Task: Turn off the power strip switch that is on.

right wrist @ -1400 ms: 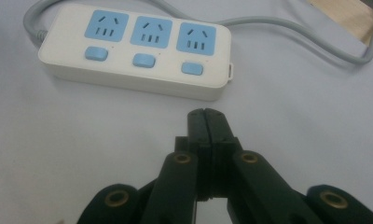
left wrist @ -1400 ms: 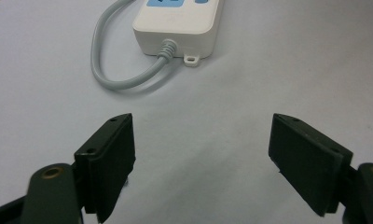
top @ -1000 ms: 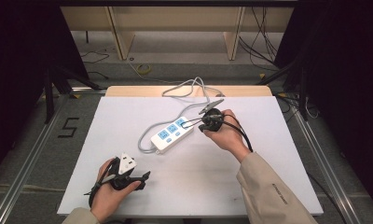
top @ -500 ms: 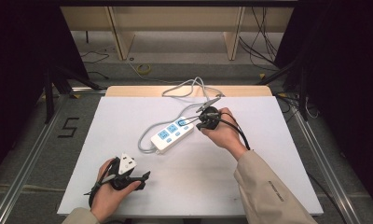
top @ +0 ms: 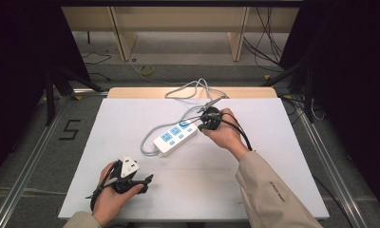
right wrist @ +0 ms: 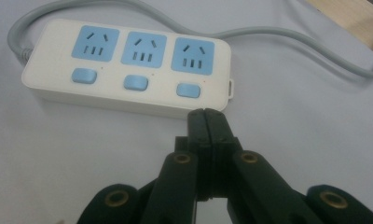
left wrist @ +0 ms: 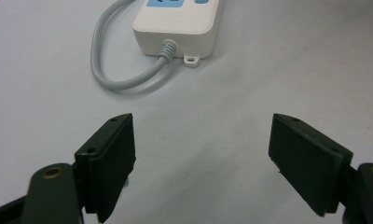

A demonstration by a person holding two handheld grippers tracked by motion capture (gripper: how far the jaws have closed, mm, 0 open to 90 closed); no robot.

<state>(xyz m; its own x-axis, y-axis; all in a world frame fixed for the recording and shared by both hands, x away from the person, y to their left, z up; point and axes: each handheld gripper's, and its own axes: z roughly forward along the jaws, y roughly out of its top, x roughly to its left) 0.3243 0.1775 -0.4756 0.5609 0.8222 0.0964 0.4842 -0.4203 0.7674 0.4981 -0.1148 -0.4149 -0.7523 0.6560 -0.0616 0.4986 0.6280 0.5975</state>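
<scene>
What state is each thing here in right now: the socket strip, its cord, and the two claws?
Power strip: lying flat on the table, three sockets all empty, nothing plugged in.
Grey cord: loose, looped on the table and trailing off the far edge.
Left claw: open wide, empty, held back from the strip.
Right claw: shut, empty, tips at the strip's near edge.

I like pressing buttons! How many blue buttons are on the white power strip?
3. On the power strip, one button sits below each socket: left, middle and right, nearest the shut right hand-held gripper.
</scene>
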